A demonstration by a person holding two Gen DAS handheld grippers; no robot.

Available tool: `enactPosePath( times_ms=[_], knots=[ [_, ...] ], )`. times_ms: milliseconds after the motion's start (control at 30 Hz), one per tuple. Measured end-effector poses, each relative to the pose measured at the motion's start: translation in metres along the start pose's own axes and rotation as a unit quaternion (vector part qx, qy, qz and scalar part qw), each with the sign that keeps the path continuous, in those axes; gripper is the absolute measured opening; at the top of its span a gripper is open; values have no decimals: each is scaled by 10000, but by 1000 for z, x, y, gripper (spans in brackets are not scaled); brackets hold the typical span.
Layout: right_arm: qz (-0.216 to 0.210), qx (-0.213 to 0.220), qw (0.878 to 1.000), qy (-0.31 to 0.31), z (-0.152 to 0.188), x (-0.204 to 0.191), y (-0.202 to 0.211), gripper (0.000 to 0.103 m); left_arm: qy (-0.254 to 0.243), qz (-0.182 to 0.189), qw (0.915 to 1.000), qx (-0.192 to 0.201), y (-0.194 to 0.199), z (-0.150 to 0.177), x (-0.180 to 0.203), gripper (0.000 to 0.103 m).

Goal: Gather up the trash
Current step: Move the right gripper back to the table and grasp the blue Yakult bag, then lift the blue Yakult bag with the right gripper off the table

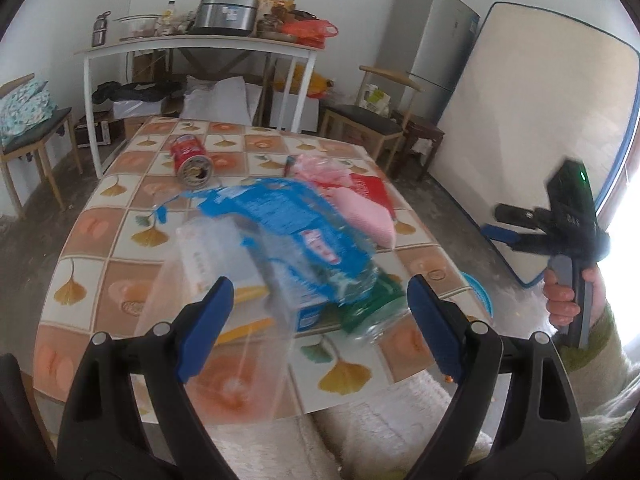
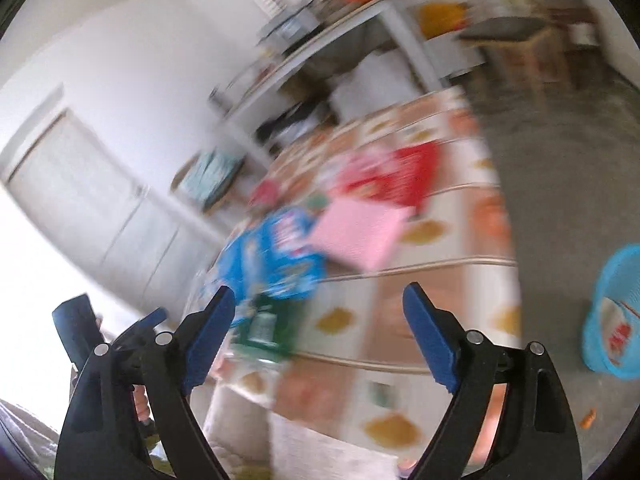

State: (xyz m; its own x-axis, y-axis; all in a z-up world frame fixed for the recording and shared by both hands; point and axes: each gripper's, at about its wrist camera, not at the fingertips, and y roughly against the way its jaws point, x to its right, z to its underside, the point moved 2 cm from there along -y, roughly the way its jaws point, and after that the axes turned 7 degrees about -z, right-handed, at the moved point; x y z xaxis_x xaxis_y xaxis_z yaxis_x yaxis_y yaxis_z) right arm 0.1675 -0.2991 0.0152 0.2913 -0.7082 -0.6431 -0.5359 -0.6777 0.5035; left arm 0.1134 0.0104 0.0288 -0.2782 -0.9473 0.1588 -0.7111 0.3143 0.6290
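Mostly blurred, plastic bottle [image 1: 304, 248] on table [image 1: 100, 216]; basket [image 2: 616, 312] edge-cropped

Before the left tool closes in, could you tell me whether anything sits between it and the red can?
Yes: the blue-labelled plastic bottle lies on the table between the open left tool and the red can beyond.

Left claw [image 1: 316, 320] jaws spread wide, right claw [image 2: 320, 320] jaws spread wide, raised in the person's hand [image 1: 564, 296]
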Motion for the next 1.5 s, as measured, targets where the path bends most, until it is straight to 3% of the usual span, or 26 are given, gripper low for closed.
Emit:
enactPosePath(
  times_ms=[133, 267, 400, 533, 700, 900, 1067, 1167, 1267, 1500],
  knots=[
    [263, -643, 9942, 823, -10, -46, -67, 88, 10, -72, 10000, 68, -2, 9, -10, 84],
    [669, -999, 9832, 1373, -21, -73, -117, 88, -37, -108, 9999, 80, -4, 16, -15, 85],
    [1228, -1350, 9687, 1684, -25, -80, -154, 87, -111, -130, 9998, 87, -6, 23, -17, 85],
    [1397, -1596, 9610, 1774, -27, -75, -178, 87, -160, -112, 9997, 114, -6, 30, -20, 85],
    [1632, -1719, 9521, 1931, -25, -73, -188, 65, -55, -28, 9999, 100, -7, 35, -26, 85],
    [1741, -1539, 9536, 1916, -26, -74, -182, 43, 21, -41, 9999, 104, -8, 36, -31, 86],
    [1798, -1305, 9561, 1911, -31, -77, -173, 19, 119, -75, 9999, 101, -9, 38, -35, 86],
    [1797, -1154, 9585, 1886, -36, -78, -169, 11, 154, -87, 9998, 109, -10, 39, -36, 86],
    [1840, -981, 9584, 1948, -39, -83, -163, 6, 201, -91, 9997, 103, -10, 40, -39, 86],
    [1801, -434, 9585, 2168, -49, -106, -139, 5, 222, -75, 9997, 121, -12, 41, -39, 86]
  ],
)
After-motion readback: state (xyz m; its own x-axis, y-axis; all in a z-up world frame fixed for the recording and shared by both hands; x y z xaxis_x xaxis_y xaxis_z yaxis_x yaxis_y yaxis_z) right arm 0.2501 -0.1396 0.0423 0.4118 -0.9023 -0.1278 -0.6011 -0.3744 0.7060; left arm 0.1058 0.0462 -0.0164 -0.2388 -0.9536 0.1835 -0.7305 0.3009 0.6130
